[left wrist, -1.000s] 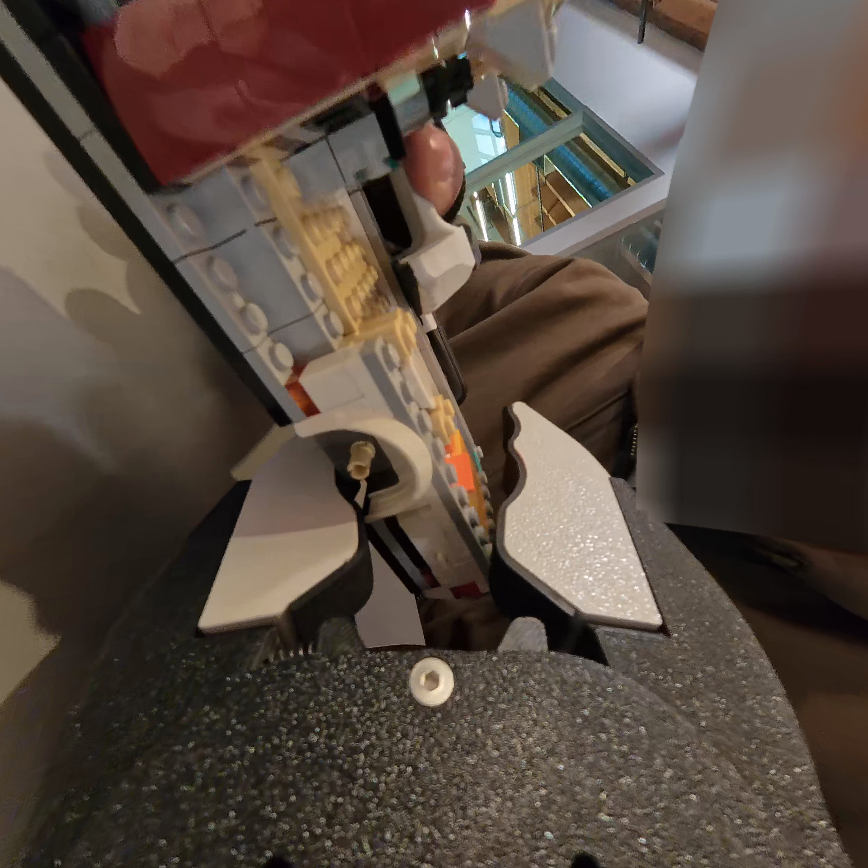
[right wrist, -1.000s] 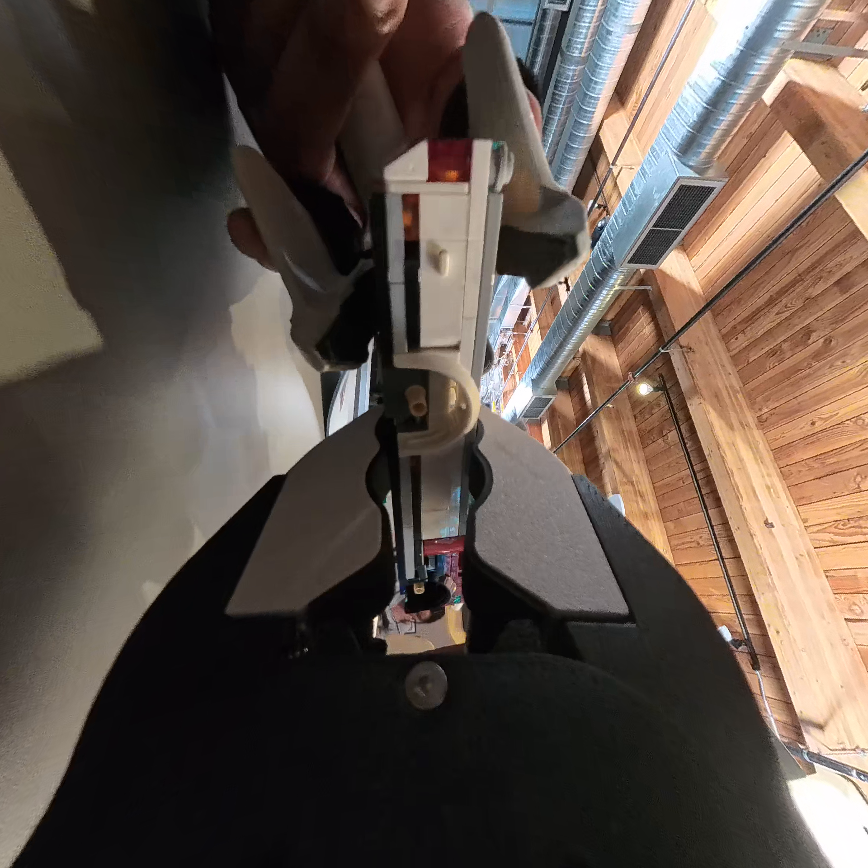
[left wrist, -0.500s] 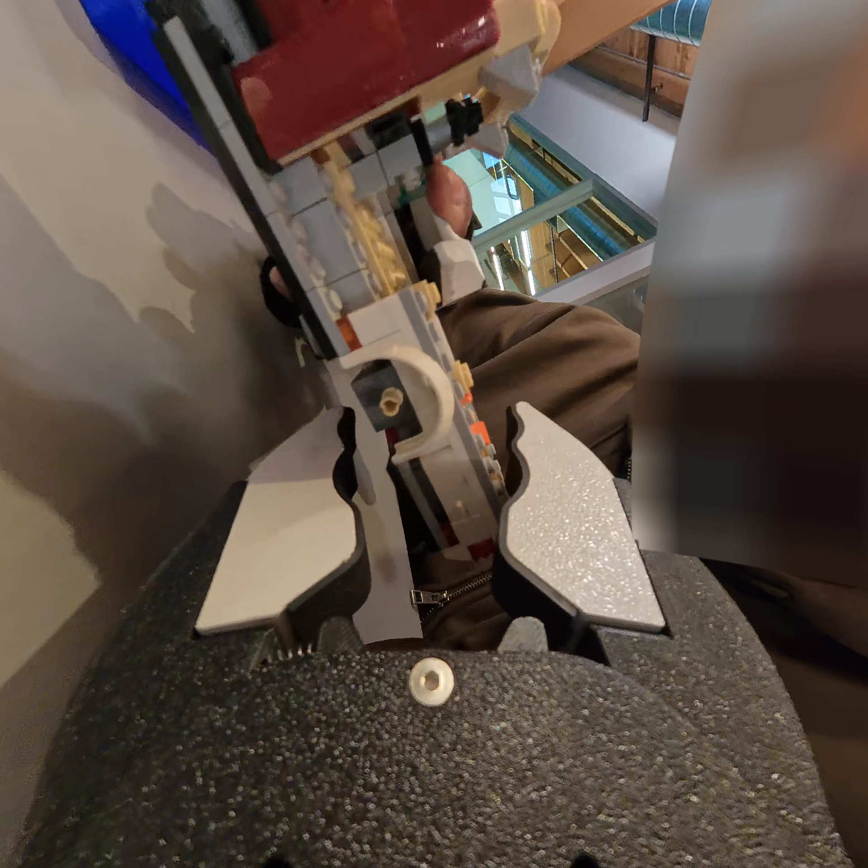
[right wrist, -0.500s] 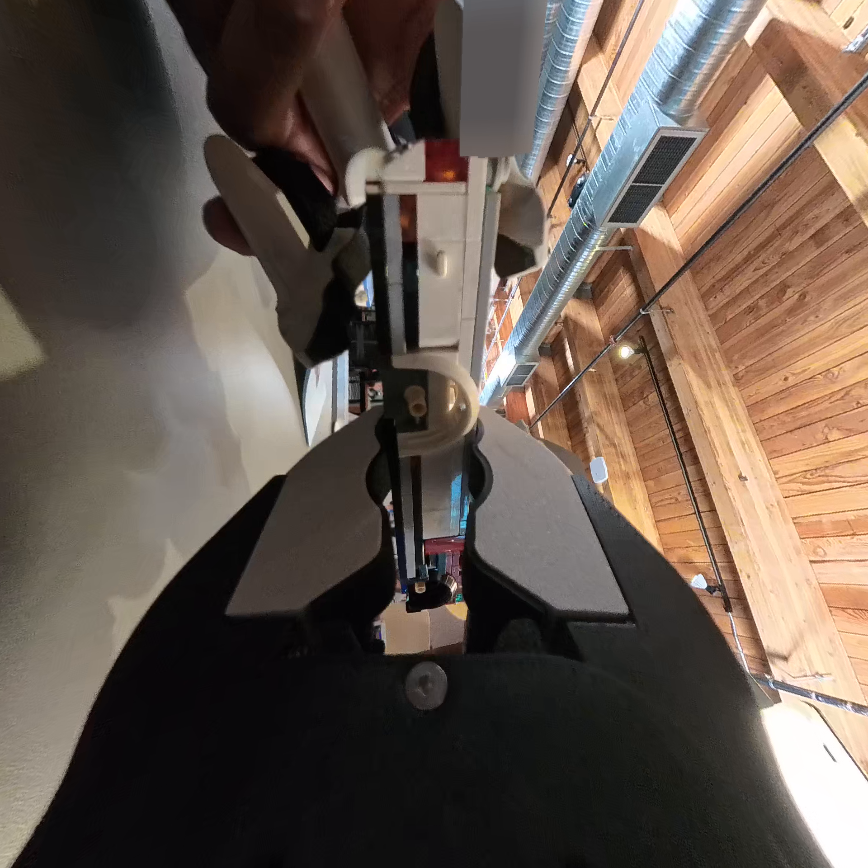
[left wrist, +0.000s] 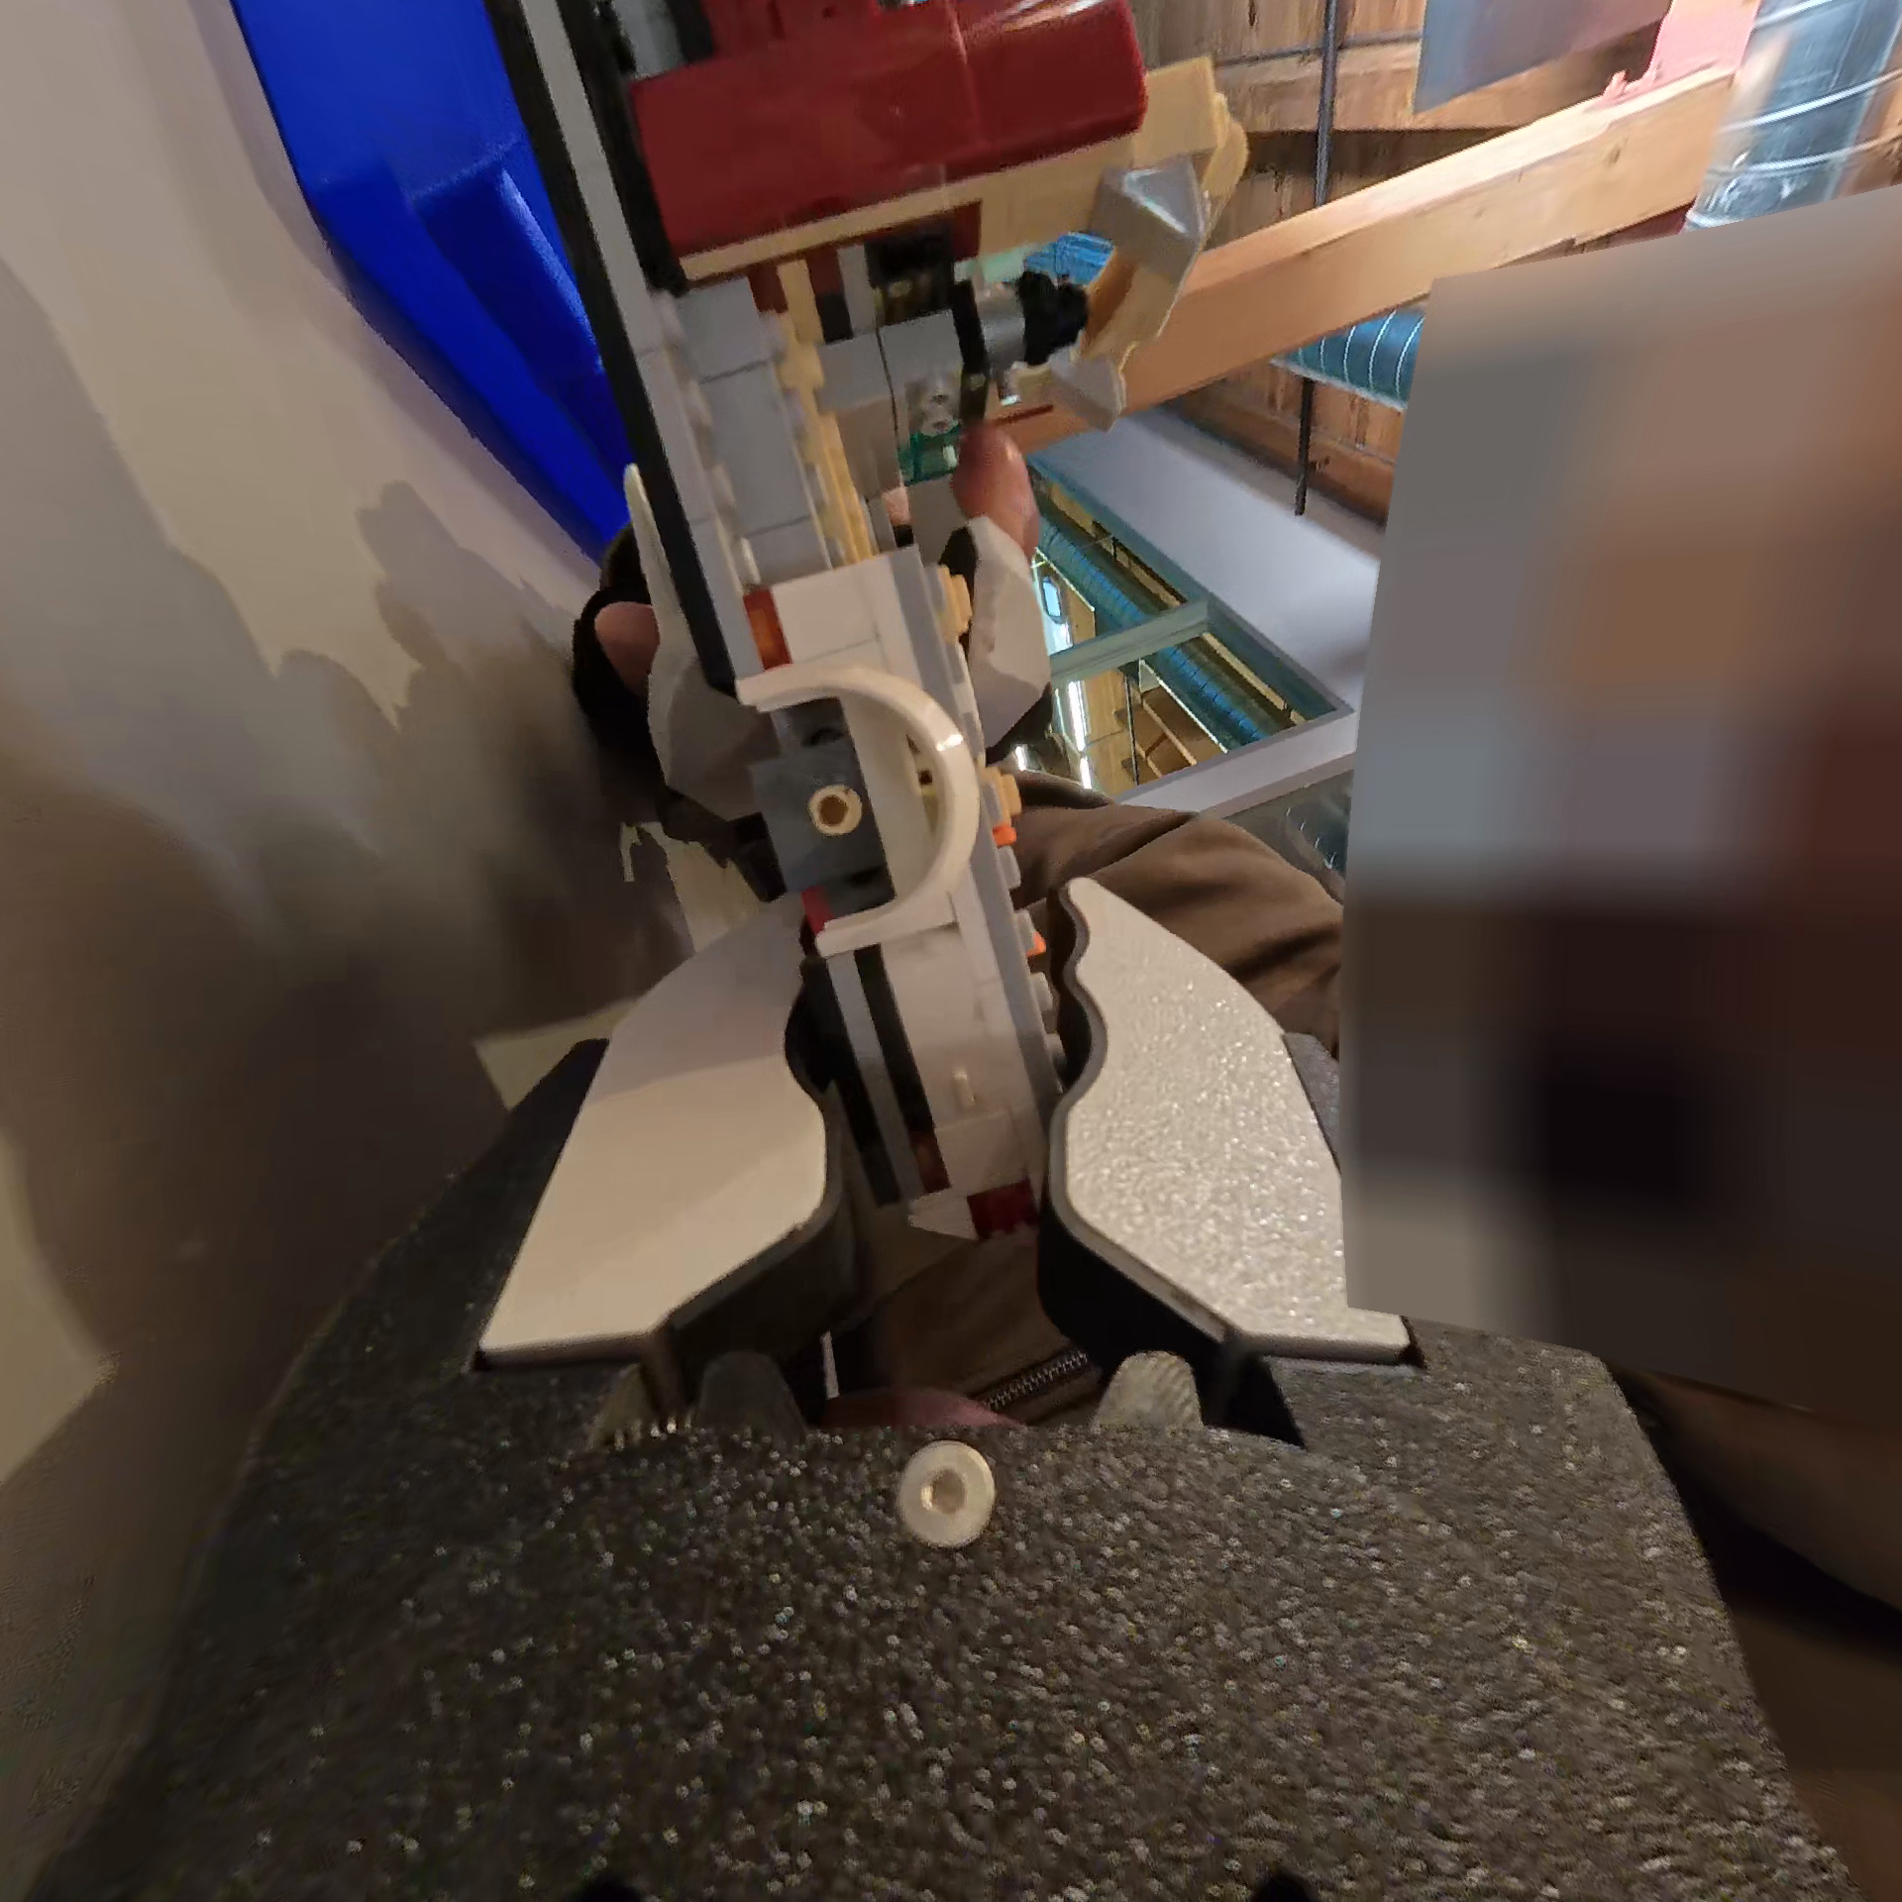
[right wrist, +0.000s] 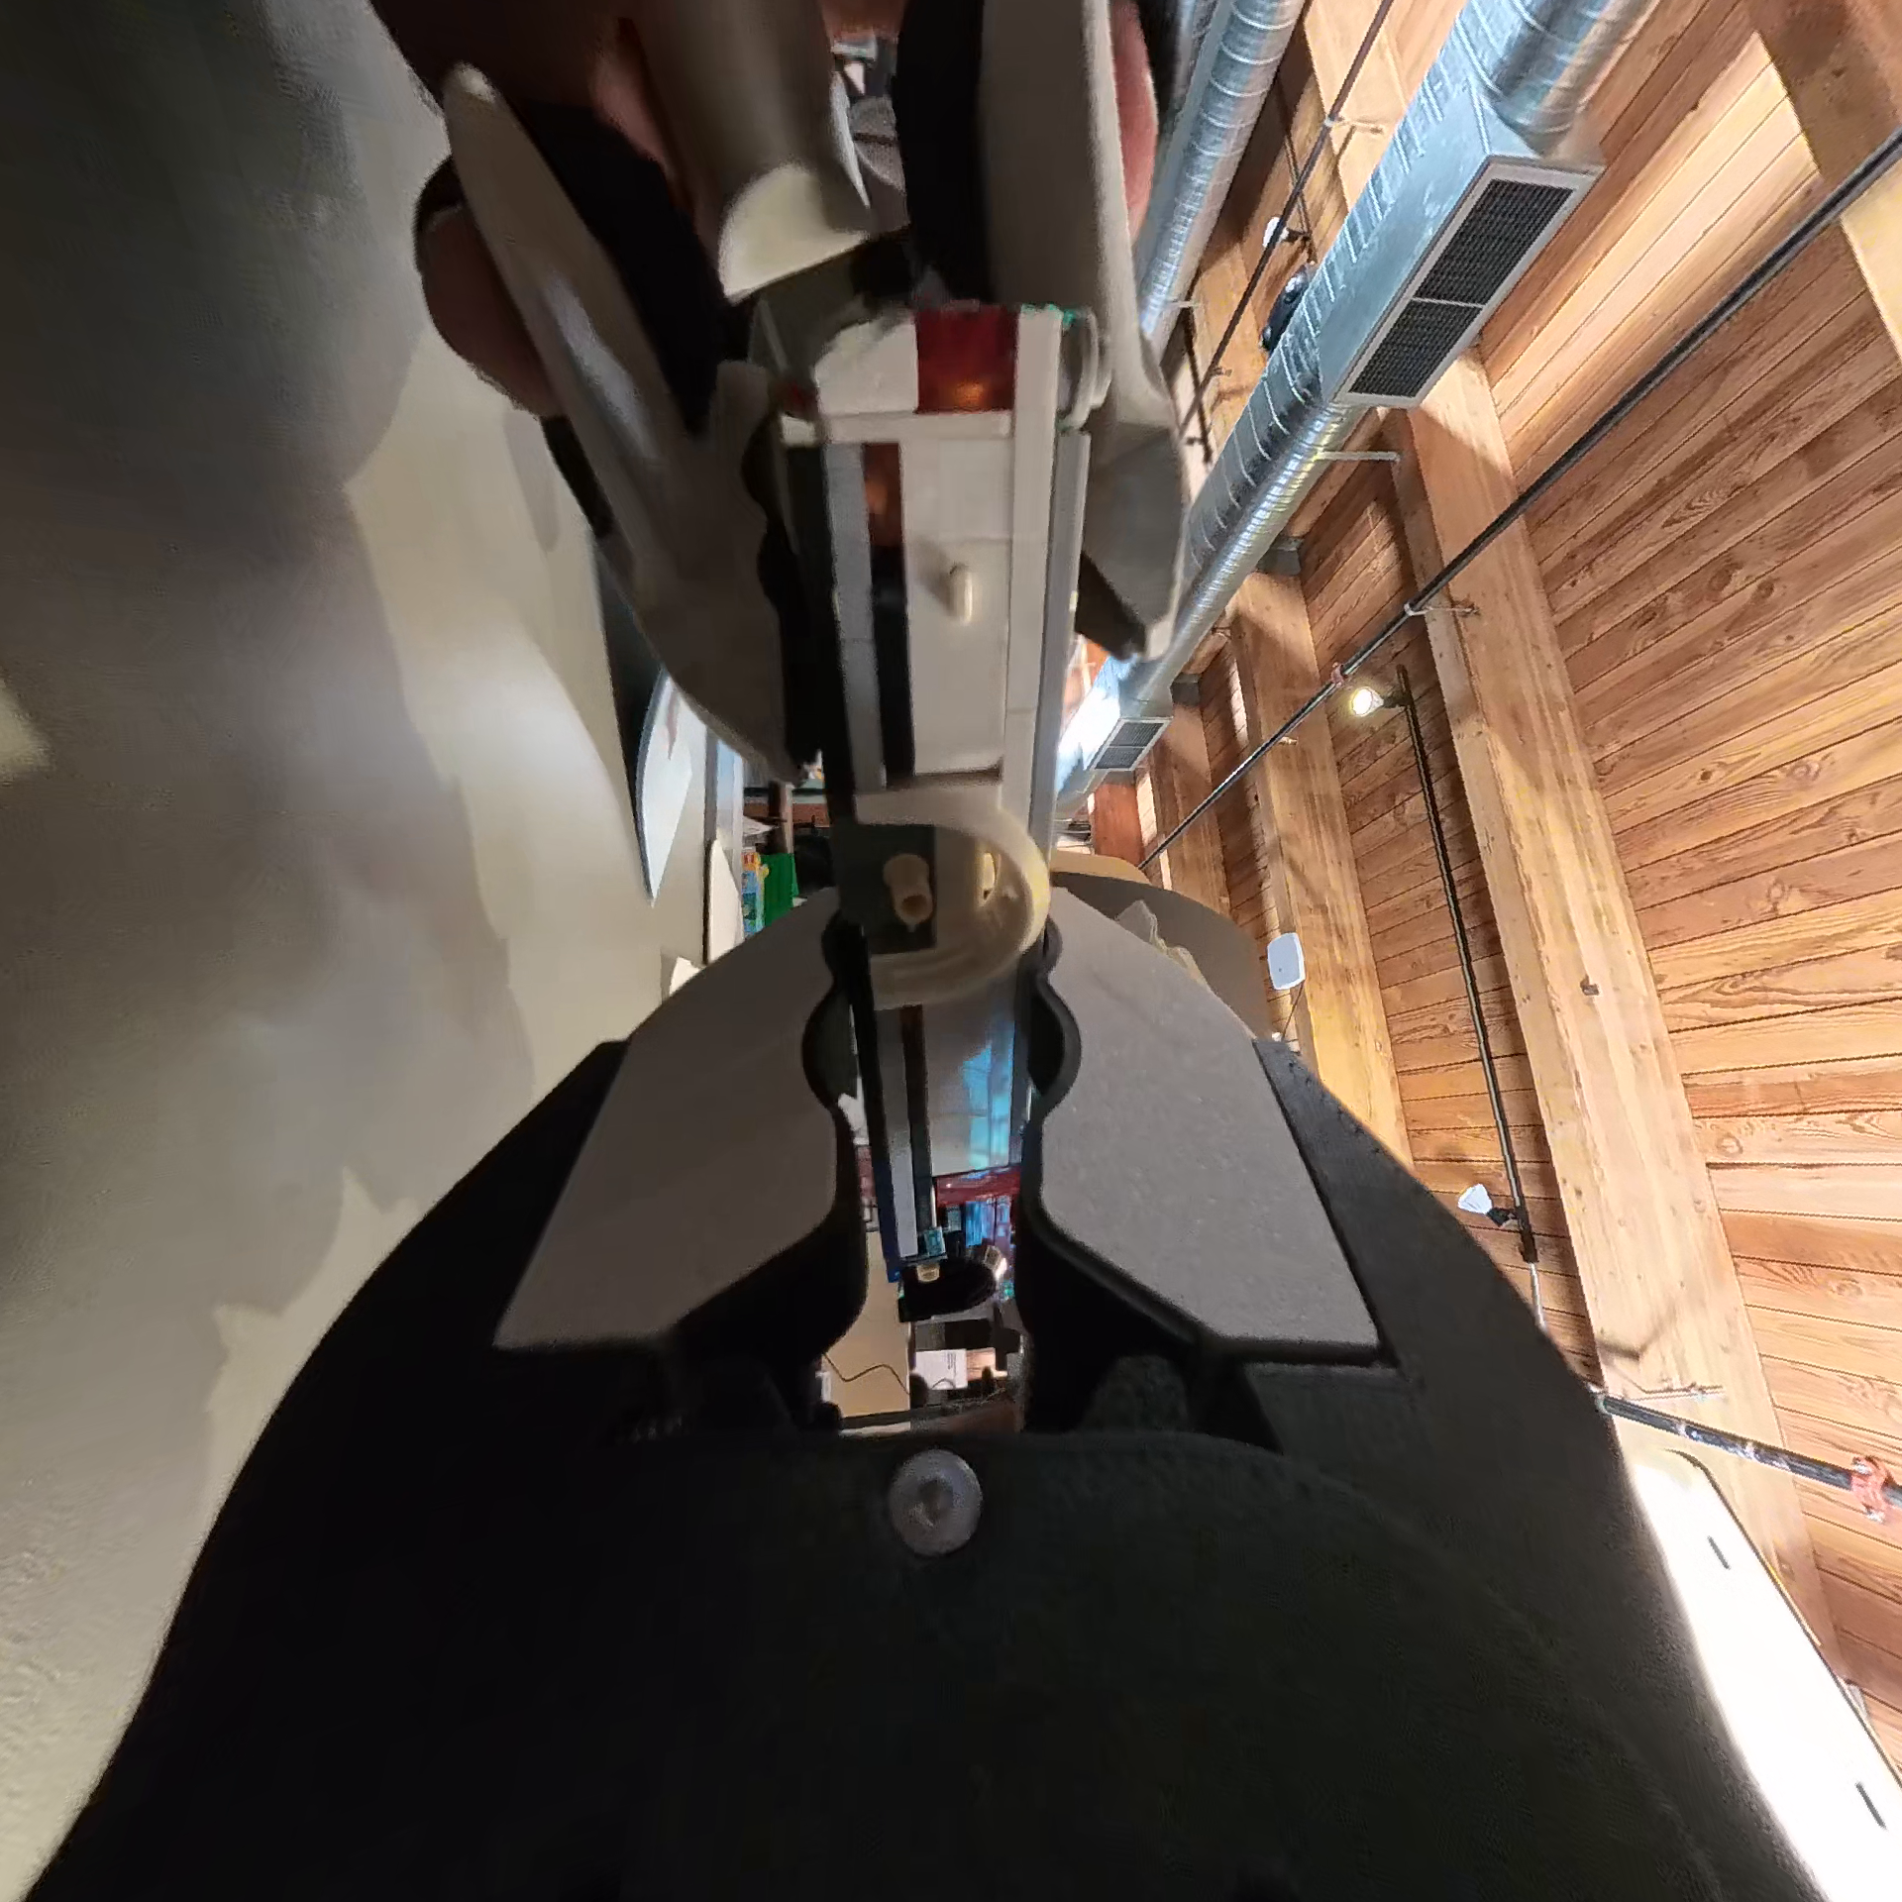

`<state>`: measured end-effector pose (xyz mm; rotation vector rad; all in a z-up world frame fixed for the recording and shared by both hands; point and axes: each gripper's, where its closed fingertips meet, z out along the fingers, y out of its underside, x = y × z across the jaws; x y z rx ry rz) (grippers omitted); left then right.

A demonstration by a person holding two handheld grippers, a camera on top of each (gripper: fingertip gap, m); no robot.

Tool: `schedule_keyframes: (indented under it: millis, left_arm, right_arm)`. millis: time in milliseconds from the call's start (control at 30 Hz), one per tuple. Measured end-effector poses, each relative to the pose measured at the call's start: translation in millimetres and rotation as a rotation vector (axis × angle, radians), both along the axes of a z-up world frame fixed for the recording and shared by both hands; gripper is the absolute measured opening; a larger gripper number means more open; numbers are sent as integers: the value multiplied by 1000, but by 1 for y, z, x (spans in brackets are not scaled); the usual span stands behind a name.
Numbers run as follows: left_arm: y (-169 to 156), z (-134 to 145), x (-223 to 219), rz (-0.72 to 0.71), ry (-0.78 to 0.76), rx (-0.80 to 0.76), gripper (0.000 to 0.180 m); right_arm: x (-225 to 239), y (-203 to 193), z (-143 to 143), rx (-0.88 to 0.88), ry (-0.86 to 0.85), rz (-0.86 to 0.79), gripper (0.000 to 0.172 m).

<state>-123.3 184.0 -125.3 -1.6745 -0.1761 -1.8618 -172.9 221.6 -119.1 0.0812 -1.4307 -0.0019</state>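
Grey-and-white plastic brick model (left wrist: pixel 926 1029) sat clamped at opposite ends in our left gripper (left wrist: pixel 931 1029) and right gripper (right wrist: pixel 937 1029).

brick model (left wrist: pixel 906 1050): glossy smooth plastic, between the pads
pads (left wrist: pixel 1184 1122): grainy matt
planks (right wrist: pixel 1647 720): wood, seen right of the gripper

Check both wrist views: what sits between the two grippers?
One toy brick model spans the stretch. The left gripper clamps its white-and-grey end; the right gripper, seen from its own view, clamps the other side of the white arch.
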Motion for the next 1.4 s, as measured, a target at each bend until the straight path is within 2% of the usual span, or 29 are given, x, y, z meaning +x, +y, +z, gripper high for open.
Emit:
schedule_keyframes:
  millis: [100,200,367,500,733,933,1033,1400]
  left_arm:
    - [2,-2,1,10,-12,-12,39]
    - [3,-7,2,15,-6,-28,39]
    - [9,-12,-6,73,17,-49,38]
    - [10,-15,-5,92,69,-43,38]
    - [10,-18,0,96,108,-36,39]
    - [8,-17,7,76,88,-37,39]
    - [7,-16,11,71,96,-25,39]
    - [7,-17,12,82,122,-18,39]
  right_arm:
    - [0,0,-3,23,-16,2,31]
    - [3,-3,-6,35,-56,32,40]
    - [14,-8,-24,-37,-271,105,53]
    - [14,-11,-33,-123,-408,80,61]
    - [14,-11,-37,-142,-509,24,71]
    - [15,-18,-35,-139,-572,11,73]
    - [14,-19,-40,-131,-601,-1,69]
    - [12,-18,-40,-118,-554,-1,62]
